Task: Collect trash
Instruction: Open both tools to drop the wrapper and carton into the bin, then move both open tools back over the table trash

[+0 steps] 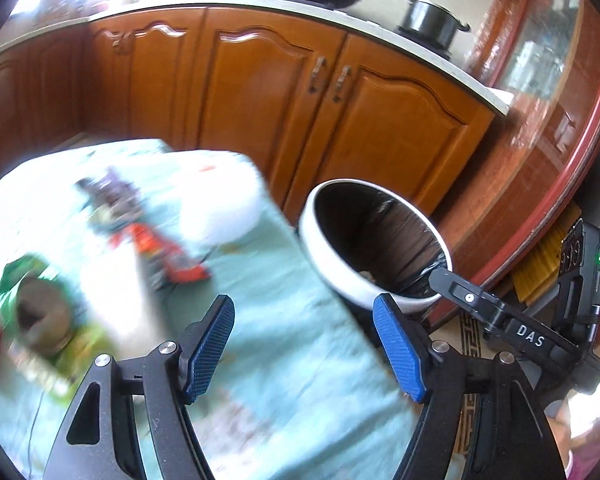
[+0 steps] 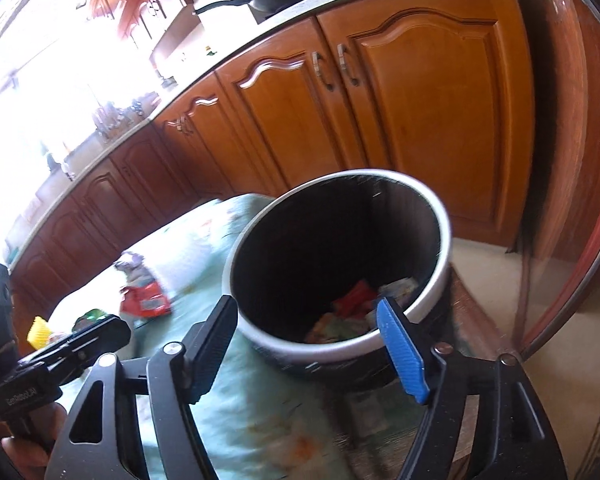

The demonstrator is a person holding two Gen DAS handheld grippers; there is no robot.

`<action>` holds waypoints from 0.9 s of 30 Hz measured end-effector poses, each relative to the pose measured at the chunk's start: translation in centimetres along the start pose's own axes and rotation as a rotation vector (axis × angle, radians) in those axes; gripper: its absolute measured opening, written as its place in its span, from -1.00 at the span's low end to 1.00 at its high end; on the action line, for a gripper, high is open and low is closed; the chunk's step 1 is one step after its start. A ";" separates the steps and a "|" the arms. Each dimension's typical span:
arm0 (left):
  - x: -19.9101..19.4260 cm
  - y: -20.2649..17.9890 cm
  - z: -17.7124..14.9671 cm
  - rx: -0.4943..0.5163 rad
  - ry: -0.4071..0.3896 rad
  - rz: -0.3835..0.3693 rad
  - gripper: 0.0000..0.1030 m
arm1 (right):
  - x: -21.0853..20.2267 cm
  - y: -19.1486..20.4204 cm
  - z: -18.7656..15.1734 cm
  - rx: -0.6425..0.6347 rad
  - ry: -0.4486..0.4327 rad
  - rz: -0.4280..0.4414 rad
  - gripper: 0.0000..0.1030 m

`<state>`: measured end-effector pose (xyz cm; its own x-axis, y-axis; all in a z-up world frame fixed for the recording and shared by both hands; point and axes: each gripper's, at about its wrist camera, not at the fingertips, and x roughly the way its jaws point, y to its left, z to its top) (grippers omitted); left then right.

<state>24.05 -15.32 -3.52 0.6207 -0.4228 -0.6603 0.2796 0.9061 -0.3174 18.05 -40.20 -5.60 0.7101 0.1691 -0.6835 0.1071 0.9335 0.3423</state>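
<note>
Both my grippers, left [image 1: 306, 348] and right [image 2: 310, 346], have fingers spread wide and empty; red wrapper [image 1: 168, 254] lies ahead-left on the desk [image 1: 300, 380], nearer my left, bin [image 2: 436, 276] right.

Black gripper [image 1: 308, 344] frames, blue ribbed pads [image 1: 398, 346]

Pale mint tabletop [image 1: 284, 360]; white-rimmed bin [image 2: 436, 264] with black liner; red-orange wrapper [image 2: 146, 300]; blue textured fingers [image 1: 398, 346]; orange-brown cabinets [image 1: 260, 92].
</note>
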 end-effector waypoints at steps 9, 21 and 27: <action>-5.9 4.2 -3.6 -0.067 -0.026 0.072 0.41 | 0.4 5.7 -3.4 -0.034 0.062 0.106 0.57; -12.1 10.2 -6.5 -0.175 -0.061 0.162 0.41 | 2.1 13.1 -5.7 -0.147 0.112 0.181 0.57; -13.6 12.6 -7.1 -0.197 -0.062 0.205 0.41 | 3.5 15.4 -5.8 -0.172 0.140 0.208 0.55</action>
<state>13.94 1.78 -3.38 0.6948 -0.2239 -0.6835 -0.0006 0.9501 -0.3119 18.11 -23.42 -6.46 0.6001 0.3935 -0.6965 -0.1586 0.9119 0.3785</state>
